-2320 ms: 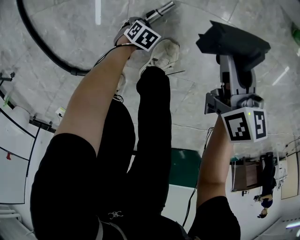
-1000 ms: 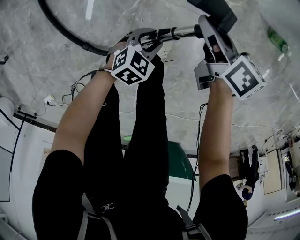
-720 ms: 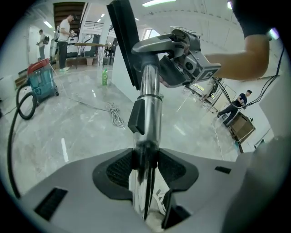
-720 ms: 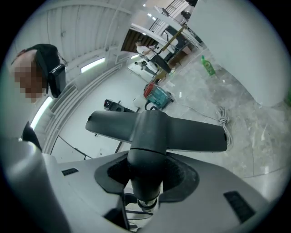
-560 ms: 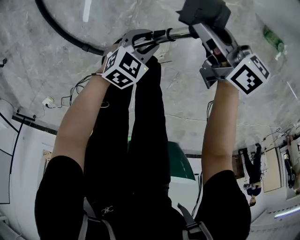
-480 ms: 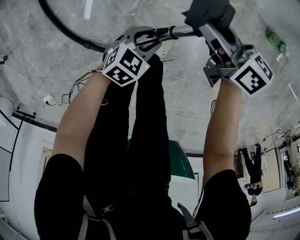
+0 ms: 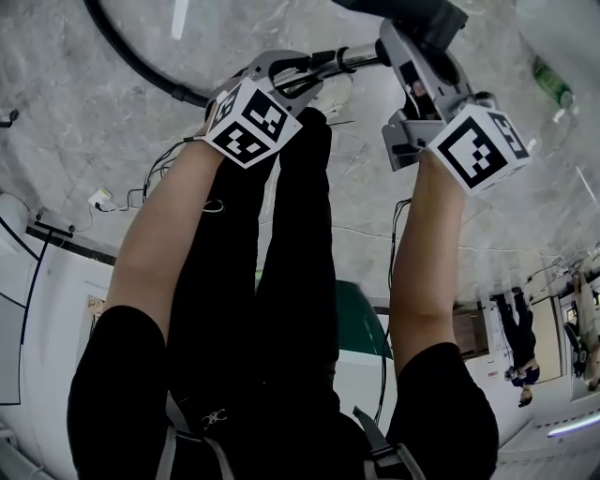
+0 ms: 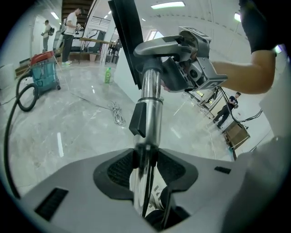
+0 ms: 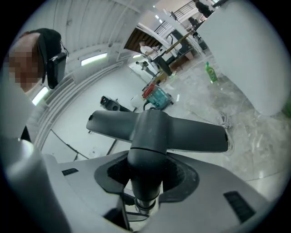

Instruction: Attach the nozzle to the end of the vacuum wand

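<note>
Large indoor hall: polished marble floor (image 7: 94, 112), workbenches (image 8: 96, 42), ceiling strip lights (image 8: 168, 5).

**Person dressed in black, with two grey grippers**

The top has short black sleeves (image 7: 122, 375), the trousers (image 7: 291, 262) are black as well, and a white shoe (image 8: 155, 199) shows at the foot. Grey straps (image 7: 167, 441) with a small metal clip (image 7: 217, 415) sit at the waist. The left gripper (image 8: 146, 163) and the right gripper (image 9: 146, 176) have smooth light-grey shells. Black ribbed pads (image 8: 116, 169) are set into the jaws, and a small dark slot (image 8: 51, 204) is sunk in the shell. Each gripper carries a white block printed with black square markers, the left cube (image 7: 246, 122) and the right cube (image 7: 478, 145). Thin black cables (image 7: 387, 309) trail from the grippers.
</note>
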A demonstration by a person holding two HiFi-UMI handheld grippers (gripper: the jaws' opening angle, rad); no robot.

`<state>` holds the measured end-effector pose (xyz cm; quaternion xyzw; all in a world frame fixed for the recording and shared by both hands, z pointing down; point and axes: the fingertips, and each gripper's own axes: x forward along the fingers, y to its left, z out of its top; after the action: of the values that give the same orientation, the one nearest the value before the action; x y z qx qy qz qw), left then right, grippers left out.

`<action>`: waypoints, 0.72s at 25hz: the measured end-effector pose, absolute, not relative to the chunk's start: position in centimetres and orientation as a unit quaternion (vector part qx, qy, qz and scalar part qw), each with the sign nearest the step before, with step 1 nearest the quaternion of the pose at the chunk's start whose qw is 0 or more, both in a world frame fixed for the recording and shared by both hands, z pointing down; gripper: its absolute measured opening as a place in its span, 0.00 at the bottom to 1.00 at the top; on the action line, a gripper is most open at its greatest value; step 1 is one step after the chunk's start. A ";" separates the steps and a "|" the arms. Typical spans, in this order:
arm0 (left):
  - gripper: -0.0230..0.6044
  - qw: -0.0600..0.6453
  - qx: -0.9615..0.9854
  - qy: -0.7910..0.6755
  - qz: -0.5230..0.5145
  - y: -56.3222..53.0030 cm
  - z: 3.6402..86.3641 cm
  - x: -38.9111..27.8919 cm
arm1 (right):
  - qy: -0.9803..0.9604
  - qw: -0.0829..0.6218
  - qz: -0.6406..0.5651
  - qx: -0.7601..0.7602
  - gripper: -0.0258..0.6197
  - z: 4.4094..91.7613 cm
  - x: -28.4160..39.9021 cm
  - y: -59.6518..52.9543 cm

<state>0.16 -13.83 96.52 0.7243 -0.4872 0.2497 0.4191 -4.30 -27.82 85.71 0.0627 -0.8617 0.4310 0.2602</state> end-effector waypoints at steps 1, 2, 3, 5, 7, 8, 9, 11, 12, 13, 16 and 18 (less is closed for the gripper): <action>0.30 0.420 0.728 -0.482 0.247 -13.7 96.4 0.1 | -0.861 0.254 0.439 0.028 0.30 85.5 -4.4 -27.4; 0.30 0.423 0.732 -0.477 0.242 -13.6 96.3 0.1 | -0.859 0.244 0.450 -0.020 0.30 85.4 -4.5 -26.9; 0.30 0.427 0.735 -0.471 0.235 -13.5 96.2 0.1 | -0.854 0.236 0.458 -0.071 0.30 85.2 -4.5 -26.3; 0.30 0.432 0.740 -0.461 0.228 -13.3 96.2 -0.1 | -0.848 0.232 0.452 -0.149 0.30 85.3 -4.7 -25.4; 0.30 0.434 0.739 -0.461 0.231 -13.1 96.3 -0.6 | -0.847 0.235 0.451 -0.153 0.30 85.6 -5.3 -25.3; 0.30 0.435 0.736 -0.464 0.232 -13.1 96.3 -0.8 | -0.848 0.237 0.458 -0.125 0.30 85.9 -5.5 -25.7; 0.30 0.436 0.733 -0.467 0.232 -13.2 96.2 -0.9 | -0.848 0.240 0.466 -0.083 0.30 86.1 -5.5 -26.2; 0.30 0.438 0.731 -0.471 0.228 -13.5 96.3 -0.6 | -0.844 0.255 0.472 0.009 0.30 86.7 -4.9 -27.3; 0.30 0.435 0.733 -0.472 0.226 -13.6 96.3 -0.3 | -0.841 0.268 0.469 0.043 0.30 86.8 -4.5 -27.6; 0.30 0.431 0.738 -0.469 0.225 -13.7 96.5 0.0 | -0.839 0.278 0.464 0.064 0.30 86.9 -4.2 -27.7; 0.30 0.419 0.758 -0.448 0.222 -14.1 97.1 0.8 | -0.834 0.289 0.463 0.086 0.30 86.9 -3.8 -27.7; 0.30 0.414 0.768 -0.431 0.230 -14.1 97.4 1.2 | -0.826 0.297 0.469 0.100 0.30 87.1 -3.5 -27.6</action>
<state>1.17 -14.13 97.45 0.7680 -0.4311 0.2302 0.4140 -3.51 -27.65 87.14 0.0997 -0.8261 0.4686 0.2968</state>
